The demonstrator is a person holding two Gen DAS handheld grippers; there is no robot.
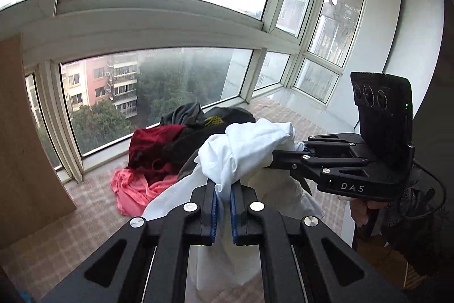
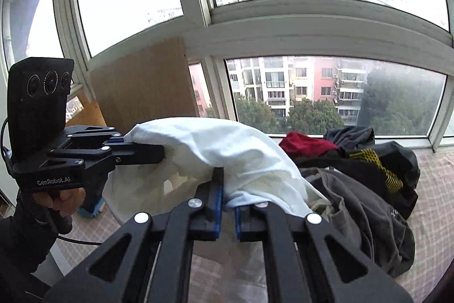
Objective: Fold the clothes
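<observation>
We hold the white garment aloft, unfolded: L gripper & R gripper each clamped on its edge. Clothes pile behind on bed looks unfolded.

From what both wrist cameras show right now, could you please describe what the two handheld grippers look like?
Both are matte black linkage frames with silver rivets and blue finger pads. The right gripper reads "DAS"; the left gripper reads "GenRobot.AI". Each carries an upright black three-lens module and a black cable. Dark sleeves cover both arms.
</observation>
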